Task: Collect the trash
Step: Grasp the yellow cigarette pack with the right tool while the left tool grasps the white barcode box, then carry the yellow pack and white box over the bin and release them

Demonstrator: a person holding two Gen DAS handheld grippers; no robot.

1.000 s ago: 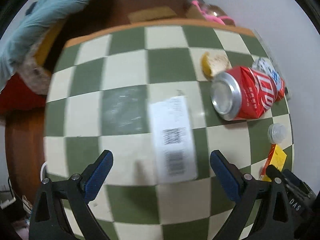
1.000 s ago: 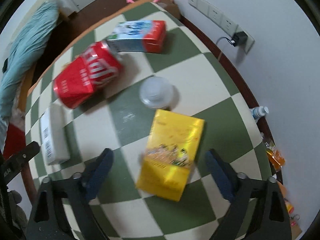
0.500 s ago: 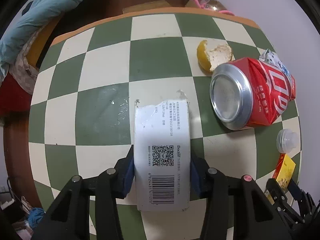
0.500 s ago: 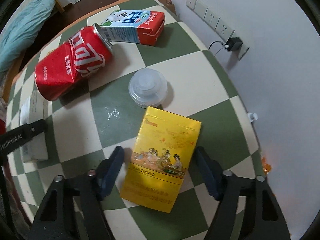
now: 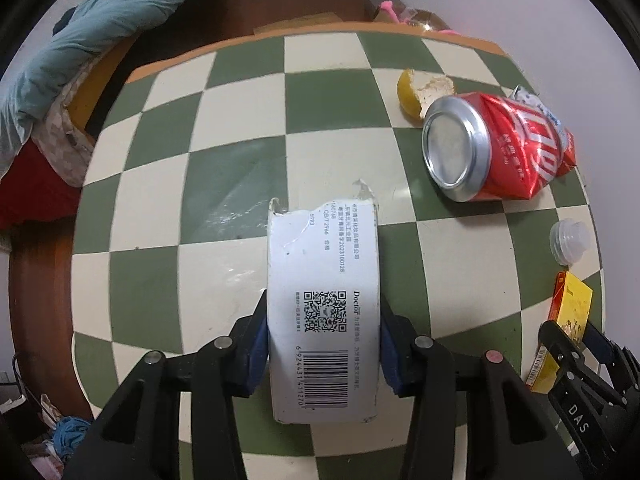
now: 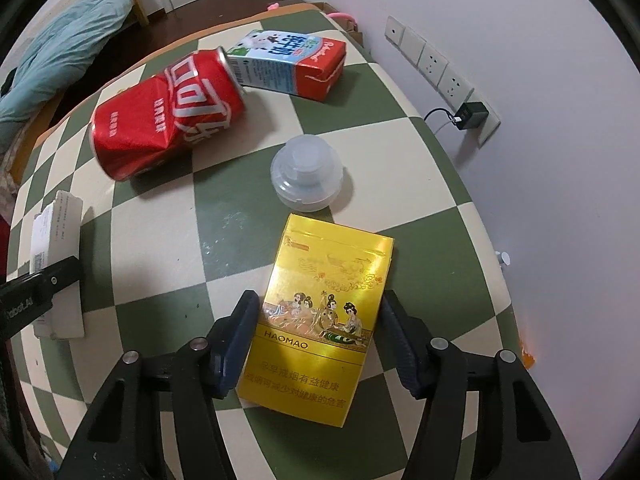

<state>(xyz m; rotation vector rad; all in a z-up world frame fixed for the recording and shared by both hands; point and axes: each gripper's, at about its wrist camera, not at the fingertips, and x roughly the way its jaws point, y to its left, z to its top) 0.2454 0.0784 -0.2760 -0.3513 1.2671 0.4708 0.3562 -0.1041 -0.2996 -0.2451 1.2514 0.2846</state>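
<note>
Left gripper: jaws clamped on the long sides of the white box, lower centre, on the checked surface. Right gripper: jaws pinch the yellow pack, lower centre. Both likely light, crushable card; gentle squeeze across the sides.

The right gripper has its dark blue pads pressed against both long sides of a flat yellow cigarette pack lying on the green-and-cream checkered tabletop. Just beyond the pack sits a translucent round plastic lid. Farther off, a dented red drink can lies on its side touching a red-and-blue milk carton, and a white barcode-printed box rests at the left edge.
</note>
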